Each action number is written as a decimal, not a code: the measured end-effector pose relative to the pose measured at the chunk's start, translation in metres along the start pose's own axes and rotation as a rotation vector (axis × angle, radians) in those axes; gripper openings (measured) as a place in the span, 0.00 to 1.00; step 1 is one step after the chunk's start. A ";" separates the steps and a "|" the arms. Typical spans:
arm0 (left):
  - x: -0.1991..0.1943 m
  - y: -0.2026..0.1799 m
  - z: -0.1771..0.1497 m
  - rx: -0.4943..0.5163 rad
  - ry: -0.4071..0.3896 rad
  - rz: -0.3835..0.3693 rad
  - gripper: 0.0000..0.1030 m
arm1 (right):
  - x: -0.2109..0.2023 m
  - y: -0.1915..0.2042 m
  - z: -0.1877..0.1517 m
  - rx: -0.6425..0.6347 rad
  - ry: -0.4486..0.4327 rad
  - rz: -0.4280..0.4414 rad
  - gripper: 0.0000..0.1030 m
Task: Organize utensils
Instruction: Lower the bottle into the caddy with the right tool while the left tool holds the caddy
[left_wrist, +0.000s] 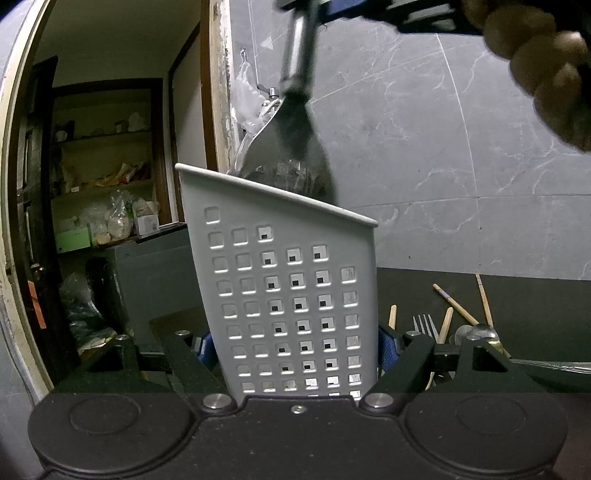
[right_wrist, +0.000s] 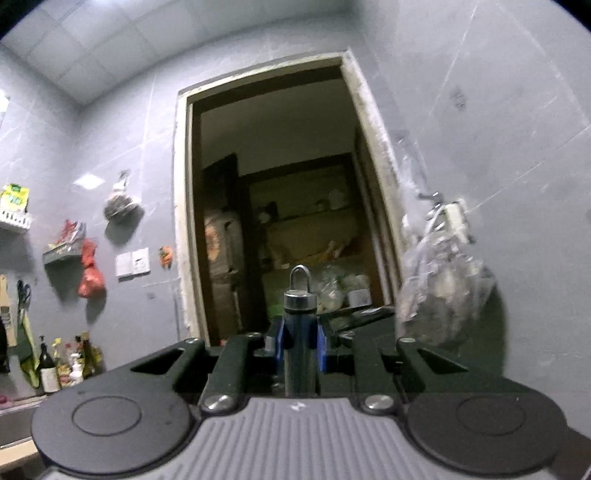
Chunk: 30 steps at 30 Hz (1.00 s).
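A grey perforated utensil holder stands upright between the blue pads of my left gripper, which is shut on its sides. A metal spatula hangs blade down, and the blade's lower edge dips behind the holder's rim. Its round handle runs up to my right gripper at the top edge, beside a person's hand. In the right wrist view my right gripper is shut on that handle, whose hanging loop points upward.
Wooden chopsticks, a fork and spoons lie loose on the dark counter right of the holder. A grey tiled wall rises behind. A plastic bag hangs by an open doorway.
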<state>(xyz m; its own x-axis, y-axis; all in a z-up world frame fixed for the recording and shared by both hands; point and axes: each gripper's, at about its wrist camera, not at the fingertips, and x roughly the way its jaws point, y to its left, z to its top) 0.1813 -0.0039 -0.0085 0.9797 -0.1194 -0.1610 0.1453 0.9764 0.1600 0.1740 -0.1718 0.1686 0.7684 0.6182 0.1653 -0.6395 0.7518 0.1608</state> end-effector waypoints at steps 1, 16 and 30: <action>0.000 0.000 0.000 0.000 0.000 0.000 0.77 | 0.004 0.002 -0.004 -0.002 0.007 0.012 0.19; -0.001 0.000 0.000 0.000 0.000 0.000 0.76 | 0.022 0.007 -0.071 -0.049 0.195 0.010 0.19; -0.001 0.000 0.000 0.001 0.000 -0.001 0.76 | 0.023 0.007 -0.089 -0.065 0.285 0.004 0.20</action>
<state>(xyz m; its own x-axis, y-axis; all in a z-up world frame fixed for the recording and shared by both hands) 0.1799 -0.0035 -0.0084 0.9797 -0.1201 -0.1607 0.1460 0.9762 0.1607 0.1894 -0.1320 0.0866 0.7477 0.6538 -0.1159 -0.6467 0.7567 0.0964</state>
